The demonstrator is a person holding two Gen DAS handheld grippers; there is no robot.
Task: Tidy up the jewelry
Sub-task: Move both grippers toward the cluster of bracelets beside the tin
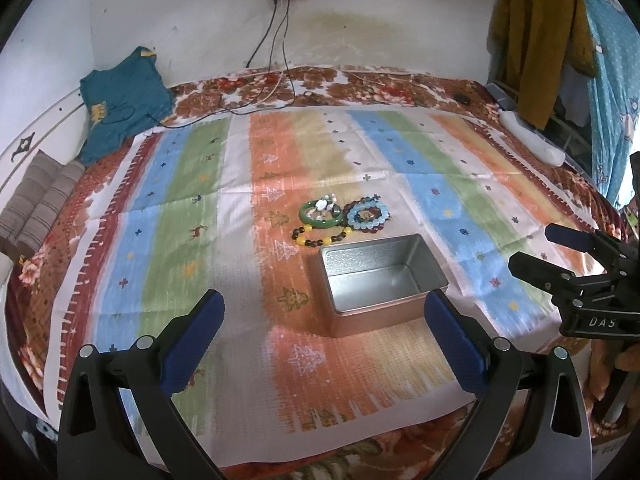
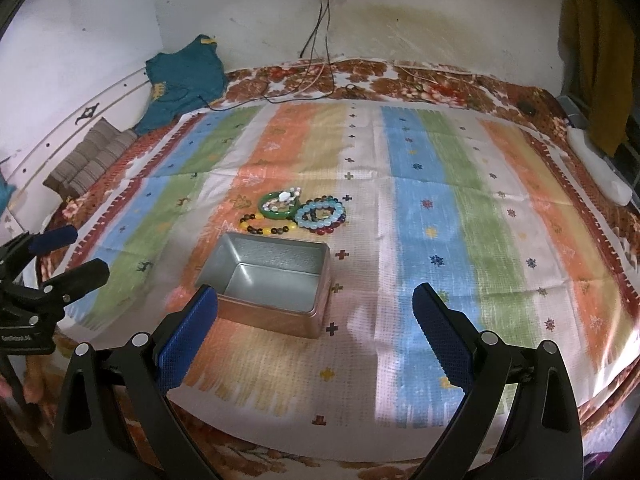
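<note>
Striped in orange, blue, green and white, a woven cloth (image 1: 200, 216) lies flat over the floral blanket (image 1: 360, 84) of a bed pushed against a stained white wall (image 1: 192, 12). On the orange stripe near the cloth's middle sits a metal tin (image 1: 382, 280), lidless and with nothing in it. Both grippers hang over the near edge of the bed: the left gripper (image 1: 324, 340) has its blue pads spread wide with nothing between them, the tin just ahead of it, and the right gripper (image 2: 314, 336) is spread just as wide and bare, its left pad close to the tin's near corner. Right behind the tin the jewelry lies bunched together and touching: a green bangle (image 1: 321, 216), a pale blue bead bracelet (image 1: 367, 214) over a dark red one, and an amber-and-dark bead bracelet (image 1: 322, 237) nearest the tin.
</note>
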